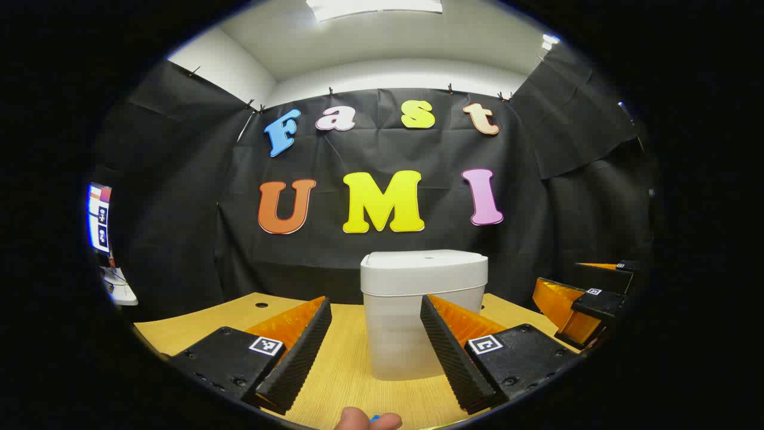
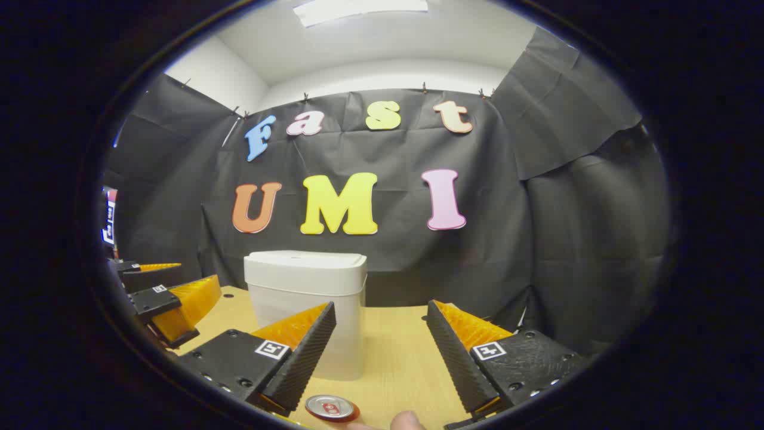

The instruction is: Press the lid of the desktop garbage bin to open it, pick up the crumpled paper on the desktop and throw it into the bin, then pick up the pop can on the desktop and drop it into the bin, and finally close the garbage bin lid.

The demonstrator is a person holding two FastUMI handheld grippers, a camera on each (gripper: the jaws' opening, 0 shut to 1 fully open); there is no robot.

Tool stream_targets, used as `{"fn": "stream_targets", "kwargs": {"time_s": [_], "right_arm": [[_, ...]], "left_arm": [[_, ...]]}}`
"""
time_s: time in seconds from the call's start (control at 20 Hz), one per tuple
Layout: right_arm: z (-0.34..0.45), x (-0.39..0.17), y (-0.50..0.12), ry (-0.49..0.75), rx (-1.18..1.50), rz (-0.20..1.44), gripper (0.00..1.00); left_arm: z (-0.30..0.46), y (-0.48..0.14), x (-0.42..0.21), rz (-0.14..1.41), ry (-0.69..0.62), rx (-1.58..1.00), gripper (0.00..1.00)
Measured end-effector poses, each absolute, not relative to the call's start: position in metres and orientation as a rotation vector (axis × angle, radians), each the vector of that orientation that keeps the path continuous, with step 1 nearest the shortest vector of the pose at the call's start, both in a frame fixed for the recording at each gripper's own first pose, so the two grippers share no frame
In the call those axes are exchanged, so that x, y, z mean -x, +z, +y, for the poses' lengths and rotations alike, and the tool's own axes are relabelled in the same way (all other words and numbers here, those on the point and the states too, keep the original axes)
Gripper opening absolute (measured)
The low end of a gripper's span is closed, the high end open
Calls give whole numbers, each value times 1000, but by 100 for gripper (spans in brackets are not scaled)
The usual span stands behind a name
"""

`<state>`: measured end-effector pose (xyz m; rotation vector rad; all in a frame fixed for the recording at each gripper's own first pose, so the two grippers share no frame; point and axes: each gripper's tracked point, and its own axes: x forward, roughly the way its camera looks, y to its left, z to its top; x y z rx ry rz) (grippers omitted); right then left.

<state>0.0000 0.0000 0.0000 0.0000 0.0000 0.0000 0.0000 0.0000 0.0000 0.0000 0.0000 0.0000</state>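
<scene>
- The scene is a booth hung with black cloth, under a white ceiling with a bright light panel; a pale wood-grain counter (image 1: 352, 358) runs across the bottom of both views.
- A white plastic desktop garbage bin (image 1: 418, 310) with a rounded, flat-topped lid (image 1: 425, 261) stands on the counter near the far wall; the lid sits down flat, so the opening press looks not yet done.
- The left gripper (image 1: 376, 352) hovers low over the counter, pointing straight at the bin, its jaws spread wide and holding nothing; the bin stands between and beyond the fingers.
- The right gripper (image 2: 380, 358) is to the right of the bin, its jaws also wide and empty; in the left gripper view it appears at the far right edge (image 1: 582, 307).
- A silver-topped red pop can (image 2: 332, 408) stands on the counter at the near edge of the right gripper view, just in front of the bin and untouched.
- A fingertip (image 2: 407, 420) peeks in at the bottom of the right gripper view.
- I cannot make out the crumpled paper.
- My judgement: every step remains, namely lid press, paper, can, closing.
</scene>
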Motion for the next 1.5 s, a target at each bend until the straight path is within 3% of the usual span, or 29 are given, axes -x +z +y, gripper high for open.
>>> {"fn": "stream_targets", "kwargs": {"time_s": [0.45, 0.9, 1.5], "right_arm": [[-9, 5, 0, -3, -10, 8, 97], [-7, 7, 4, -4, -16, 4, 93], [2, -14, 28, 60, -50, 17, 97]], "left_arm": [[-7, -1, 4, 10, 4, -7, 96], [-4, -1, 4, 6, -7, 2, 96], [-2, -2, 4, -1, -36, 7, 96]]}}
